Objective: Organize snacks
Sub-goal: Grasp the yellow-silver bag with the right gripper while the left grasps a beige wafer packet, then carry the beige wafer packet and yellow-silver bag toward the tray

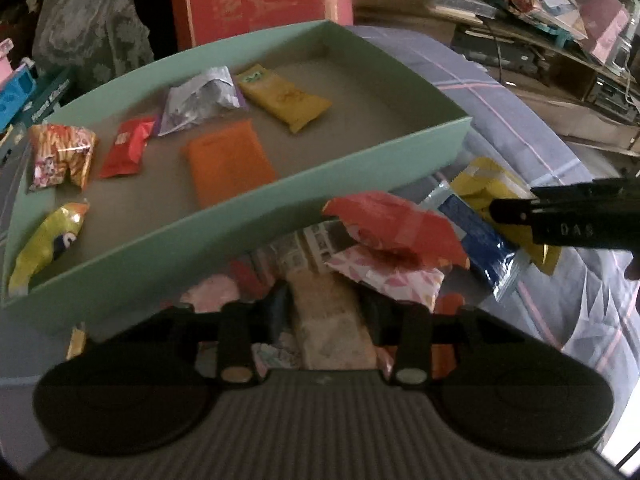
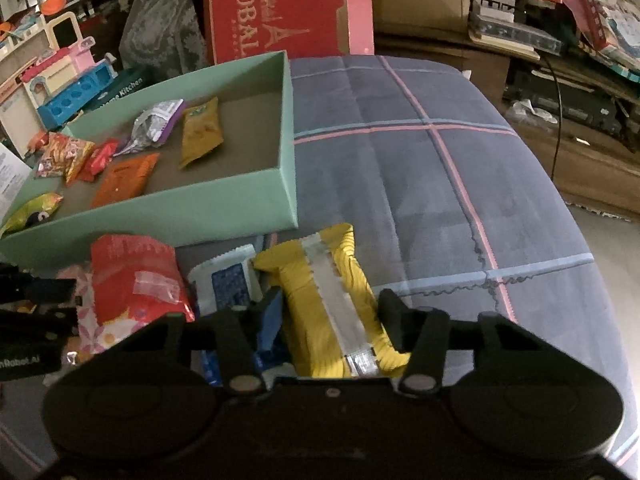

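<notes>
Right gripper [image 2: 328,312] jaws clamp yellow packet [image 2: 320,280]; left gripper [image 1: 326,304] jaws apart.

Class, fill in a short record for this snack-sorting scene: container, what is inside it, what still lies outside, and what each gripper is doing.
container: green box, open top, on a checked blanket
inside: six packets, including an orange packet and a mustard packet
outside: pile in front of the box, with a red packet and a blue packet
left gripper: jaws either side of a pale packet
right gripper: jaws either side of a yellow packet
</notes>
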`<state>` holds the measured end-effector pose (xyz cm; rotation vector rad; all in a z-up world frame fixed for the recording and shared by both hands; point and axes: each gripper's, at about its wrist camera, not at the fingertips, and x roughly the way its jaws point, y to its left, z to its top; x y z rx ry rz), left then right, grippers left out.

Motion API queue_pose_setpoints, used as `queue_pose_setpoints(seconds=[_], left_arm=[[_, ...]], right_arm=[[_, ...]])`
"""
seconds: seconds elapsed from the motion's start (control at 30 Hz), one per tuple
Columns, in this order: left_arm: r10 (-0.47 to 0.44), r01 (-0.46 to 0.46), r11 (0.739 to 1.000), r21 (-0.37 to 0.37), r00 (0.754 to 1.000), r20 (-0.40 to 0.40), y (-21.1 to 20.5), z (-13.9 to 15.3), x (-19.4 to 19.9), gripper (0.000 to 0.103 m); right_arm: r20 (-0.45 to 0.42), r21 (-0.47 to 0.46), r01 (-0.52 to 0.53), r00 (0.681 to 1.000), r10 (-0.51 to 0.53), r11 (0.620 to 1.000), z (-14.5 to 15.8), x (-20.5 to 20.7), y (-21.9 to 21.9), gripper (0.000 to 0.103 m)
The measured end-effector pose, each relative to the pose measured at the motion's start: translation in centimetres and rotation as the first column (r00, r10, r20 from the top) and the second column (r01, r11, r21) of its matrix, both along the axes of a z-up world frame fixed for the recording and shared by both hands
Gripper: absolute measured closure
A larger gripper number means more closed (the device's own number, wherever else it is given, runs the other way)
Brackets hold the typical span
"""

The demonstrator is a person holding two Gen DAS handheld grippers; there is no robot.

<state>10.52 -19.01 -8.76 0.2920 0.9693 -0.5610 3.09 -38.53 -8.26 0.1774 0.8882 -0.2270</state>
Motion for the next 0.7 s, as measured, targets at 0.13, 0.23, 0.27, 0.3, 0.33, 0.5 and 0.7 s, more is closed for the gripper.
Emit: queue_pose_setpoints(seconds=[0.13, 0.23, 0.27, 0.3, 0.33, 0.5, 0.7], left_arm=[[0.009, -0.011, 0.999, -0.039, 0.999, -0.034, 1.5, 0.2, -0.1, 0.067], [0.016, -0.019, 0.998, -0.054, 0.998, -0.053, 3.0, 0.3, -0.4, 0.067], [0.018, -0.021, 0.998, -0.052, 0.998, -0.057, 3.5, 0.2, -0.6, 0.067], [0.019, -0.022, 0.998, -0.051, 0.998, -0.059, 4.1, 0.2, -0.8, 0.067], [0.022, -0.025, 0.999, -0.049, 0.998, -0.06, 4.5, 0.2, -0.8, 0.067], [0.033, -0.035, 0.999, -0.028, 0.997, -0.074, 4.7, 0.1, -0.6, 0.065], [0.04, -0.04, 0.999, 0.005, 0.996, -0.078, 3.5, -0.8, -0.2, 0.065]], right_arm=[[0.004, 0.024, 0.004, 1.0, -0.004, 1.0, 0.1, -0.7, 0.1, 0.055], [0.0, 0.031, 0.002, 1.0, -0.002, 1.0, 0.1, -1.6, 0.4, 0.056], [-0.002, 0.031, 0.0, 1.0, 0.0, 1.0, 0.1, -1.8, 0.5, 0.056], [-0.006, 0.026, -0.004, 1.0, 0.004, 1.0, 0.1, -2.0, 0.7, 0.056], [-0.011, 0.017, -0.01, 1.0, 0.01, 1.0, 0.1, -2.2, 0.9, 0.056], [-0.036, -0.027, -0.04, 0.999, 0.039, 0.999, -0.1, -1.8, 1.8, 0.046], [-0.012, -0.064, -0.033, 0.999, 0.032, 0.997, -0.6, -1.3, 2.4, 0.052]])
